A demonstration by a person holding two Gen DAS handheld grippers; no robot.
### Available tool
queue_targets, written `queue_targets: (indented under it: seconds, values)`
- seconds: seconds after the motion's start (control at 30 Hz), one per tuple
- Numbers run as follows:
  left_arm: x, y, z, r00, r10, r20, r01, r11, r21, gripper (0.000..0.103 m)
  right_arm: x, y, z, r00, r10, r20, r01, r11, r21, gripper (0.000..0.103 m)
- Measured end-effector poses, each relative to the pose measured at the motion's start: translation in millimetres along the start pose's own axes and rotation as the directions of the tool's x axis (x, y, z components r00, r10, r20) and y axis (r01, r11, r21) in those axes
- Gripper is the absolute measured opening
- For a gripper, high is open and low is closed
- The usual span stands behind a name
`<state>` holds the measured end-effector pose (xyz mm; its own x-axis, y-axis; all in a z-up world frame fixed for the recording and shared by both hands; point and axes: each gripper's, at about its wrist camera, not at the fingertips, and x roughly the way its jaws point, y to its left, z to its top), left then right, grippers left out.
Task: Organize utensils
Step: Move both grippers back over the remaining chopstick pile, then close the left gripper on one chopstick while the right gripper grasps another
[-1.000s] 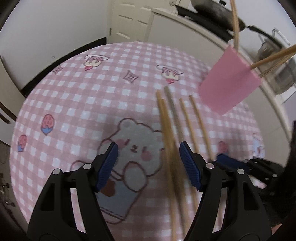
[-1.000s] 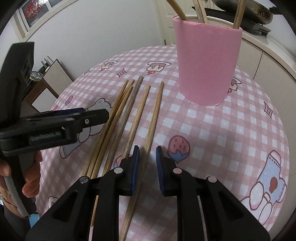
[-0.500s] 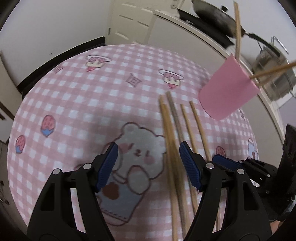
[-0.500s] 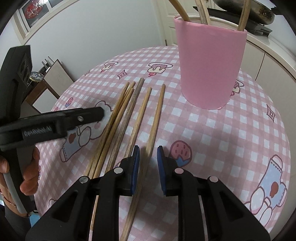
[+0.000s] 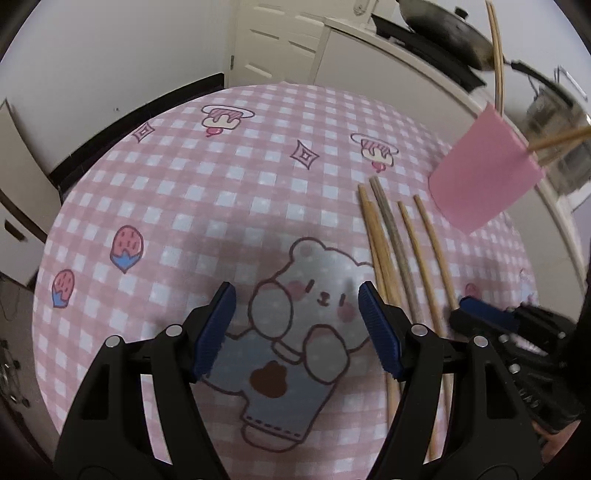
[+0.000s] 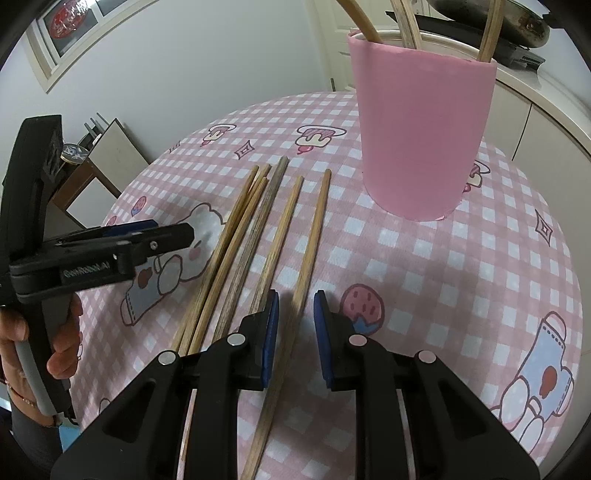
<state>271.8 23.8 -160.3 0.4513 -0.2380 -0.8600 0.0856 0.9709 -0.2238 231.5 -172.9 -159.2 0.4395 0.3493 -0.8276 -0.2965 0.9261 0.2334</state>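
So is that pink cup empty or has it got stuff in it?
Not empty. The pink cup stands upright with several chopsticks sticking out of its top; more lie on the table.

left wrist cam: sits right behind the left gripper (image 5: 296, 325), looking down and forward over the checked tablecloth (image 5: 229, 206), pretty close to it.
right wrist cam: same deal behind the right gripper (image 6: 295, 332), low and close, facing the pink cup (image 6: 421, 136).
shared bit: both catch the loose chopsticks (image 5: 402, 254) (image 6: 258, 236), the cup (image 5: 484, 181), and each other's gripper (image 5: 491, 317) (image 6: 122, 247).
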Motion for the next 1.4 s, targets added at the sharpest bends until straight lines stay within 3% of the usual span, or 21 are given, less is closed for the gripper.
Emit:
queue_targets:
  seconds: [0.07,0.13,0.33,0.37,0.43,0.47,0.6,0.87,0.93,1.2,1.4]
  values:
    - [-2,-1,2,0.997,-0.071,0.005,0.071,0.997,-0.03,0.069,1,1,1,1.0,-0.002,-0.001,0.002,1.0,-0.003,0.018]
    - [-2,-8,2,0.997,-0.077,0.01,0.077,0.997,-0.014,0.069,1,1,1,1.0,-0.002,-0.002,0.002,1.0,-0.004,0.018]
    - [15,-39,1,0.999,0.046,0.002,-0.046,0.995,0.088,0.066,1,0,1,1.0,0.003,-0.003,-0.003,1.0,-0.002,0.018]
    - [15,-41,-1,0.998,0.06,0.007,-0.06,0.993,0.102,0.061,1,0,1,1.0,0.003,-0.003,-0.003,1.0,-0.003,0.018]
    - [16,-44,-2,0.992,0.123,0.017,-0.124,0.983,0.134,0.04,2,0,2,1.0,0.004,-0.004,-0.004,1.0,-0.003,0.018]
    - [16,-41,-1,0.992,0.127,0.016,-0.128,0.982,0.136,0.037,2,0,2,1.0,0.004,-0.005,-0.004,1.0,-0.003,0.018]
    - [10,-21,3,0.998,0.056,-0.008,-0.055,0.995,0.085,0.031,4,0,3,1.0,0.003,-0.003,-0.003,1.0,-0.004,0.018]
    - [7,-10,6,0.999,0.023,-0.026,-0.021,0.997,0.068,0.028,5,2,5,1.0,0.007,-0.005,-0.007,1.0,-0.002,0.018]
    - [6,-9,6,1.0,0.006,-0.022,-0.005,0.997,0.072,0.014,6,3,7,1.0,0.008,-0.005,-0.008,1.0,-0.001,0.018]
    - [7,-8,5,0.999,-0.043,-0.016,0.044,0.998,0.048,0.008,14,2,22,1.0,0.006,0.016,-0.006,1.0,0.022,0.018]
    - [8,-3,9,0.996,-0.084,-0.026,0.084,0.996,0.016,0.007,24,3,35,0.998,-0.044,0.033,0.043,0.999,0.018,0.018]
